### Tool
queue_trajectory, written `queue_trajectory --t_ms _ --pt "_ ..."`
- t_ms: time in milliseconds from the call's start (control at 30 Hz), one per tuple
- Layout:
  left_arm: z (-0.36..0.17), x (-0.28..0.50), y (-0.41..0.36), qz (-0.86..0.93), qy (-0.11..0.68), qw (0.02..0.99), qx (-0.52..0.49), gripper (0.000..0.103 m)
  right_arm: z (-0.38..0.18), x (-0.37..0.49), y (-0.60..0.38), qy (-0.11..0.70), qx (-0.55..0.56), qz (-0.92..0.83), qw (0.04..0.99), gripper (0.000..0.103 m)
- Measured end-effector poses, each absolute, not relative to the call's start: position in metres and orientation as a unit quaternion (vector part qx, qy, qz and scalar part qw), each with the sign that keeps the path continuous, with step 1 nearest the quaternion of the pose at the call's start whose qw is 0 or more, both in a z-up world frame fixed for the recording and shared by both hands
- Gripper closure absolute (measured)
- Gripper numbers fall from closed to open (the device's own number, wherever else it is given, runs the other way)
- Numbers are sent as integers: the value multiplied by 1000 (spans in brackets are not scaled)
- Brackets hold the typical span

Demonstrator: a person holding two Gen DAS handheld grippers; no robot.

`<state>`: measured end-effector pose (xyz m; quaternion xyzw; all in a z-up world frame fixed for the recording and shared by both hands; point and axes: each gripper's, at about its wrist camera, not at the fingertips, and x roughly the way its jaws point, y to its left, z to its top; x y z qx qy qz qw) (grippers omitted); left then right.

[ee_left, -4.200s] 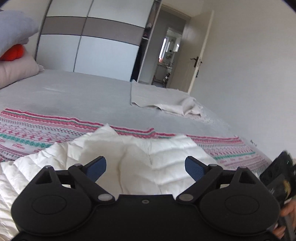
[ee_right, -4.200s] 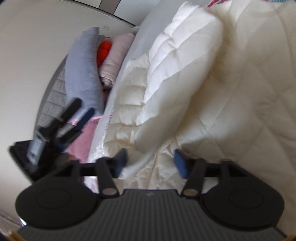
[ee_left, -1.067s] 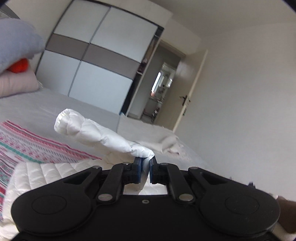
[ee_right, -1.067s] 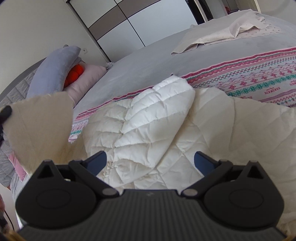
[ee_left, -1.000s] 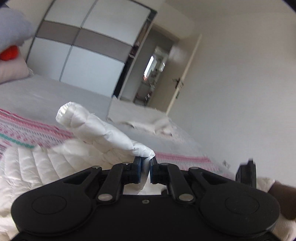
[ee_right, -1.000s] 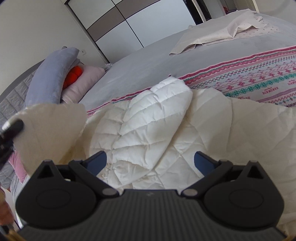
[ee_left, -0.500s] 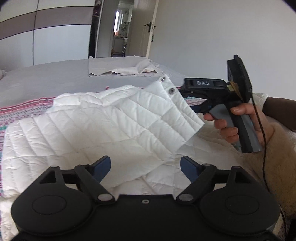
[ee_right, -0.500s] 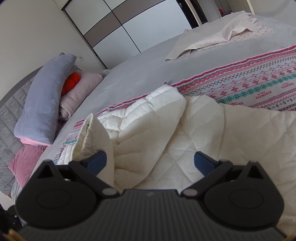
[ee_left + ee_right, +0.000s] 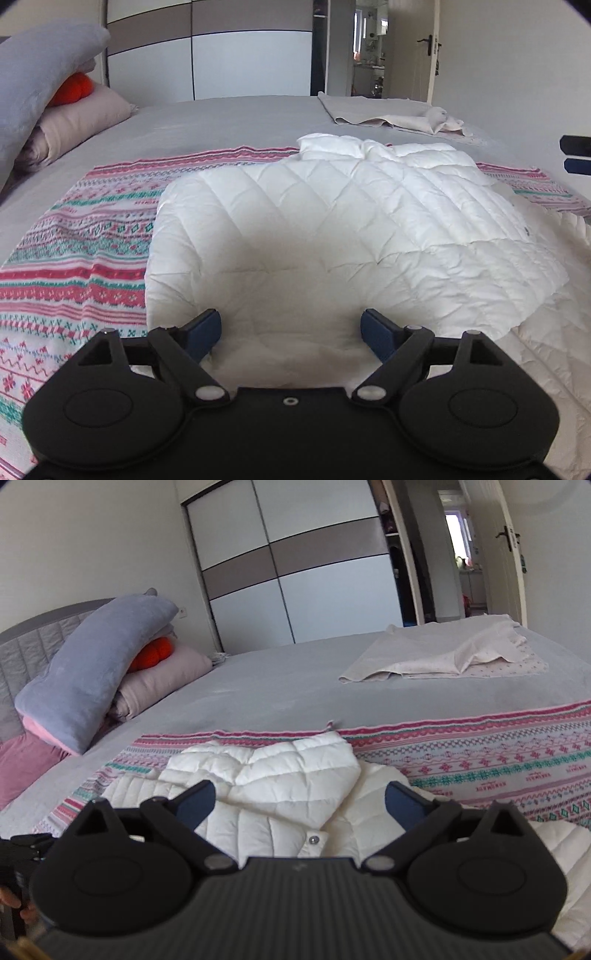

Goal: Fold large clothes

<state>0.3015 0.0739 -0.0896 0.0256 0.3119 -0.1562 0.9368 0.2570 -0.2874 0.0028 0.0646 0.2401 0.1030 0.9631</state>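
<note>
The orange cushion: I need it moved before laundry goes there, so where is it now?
The orange cushion is at the head of the bed, left in both views, wedged between the blue-grey pillow and the beige pillow.

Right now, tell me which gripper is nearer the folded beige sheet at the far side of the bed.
Right. The right gripper sits over the jacket's sheet-side edge; the left gripper hangs farther back.
</note>
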Motion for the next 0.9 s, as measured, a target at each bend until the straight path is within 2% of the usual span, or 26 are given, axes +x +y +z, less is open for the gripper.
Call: queue_trajectory --t_ms 33,100,200,267,333,400,433,567,667,900 --pt "-94 300 79 -158 306 939 9 19 -3 262 -284 251 64 115 959 14" --pt "-98 298 84 -158 297 942 -11 18 -25 278 -279 299 68 150 940 29" --pt "-94 295 78 -147 292 945 0 17 -76 307 -266 395 56 173 901 33" --pt "-91 291 72 -130 291 948 9 17 -79 301 -253 379 9 165 911 33" --pt "-83 282 65 -105 295 950 19 13 -68 294 -245 381 -6 148 913 30" --pt "-75 271 56 -81 305 948 34 9 -58 285 -243 386 6 124 914 6" --pt "-71 266 52 -73 309 947 44 9 -55 280 -242 394 10 107 913 2" --pt "-56 245 35 -63 308 946 74 7 -33 249 -243 409 -24 35 912 2" --pt "-45 232 29 -70 307 947 62 0 -9 220 -256 385 -34 -19 922 1" --pt "-45 208 24 -110 319 941 29 0 18 151 -333 326 87 -194 921 1"
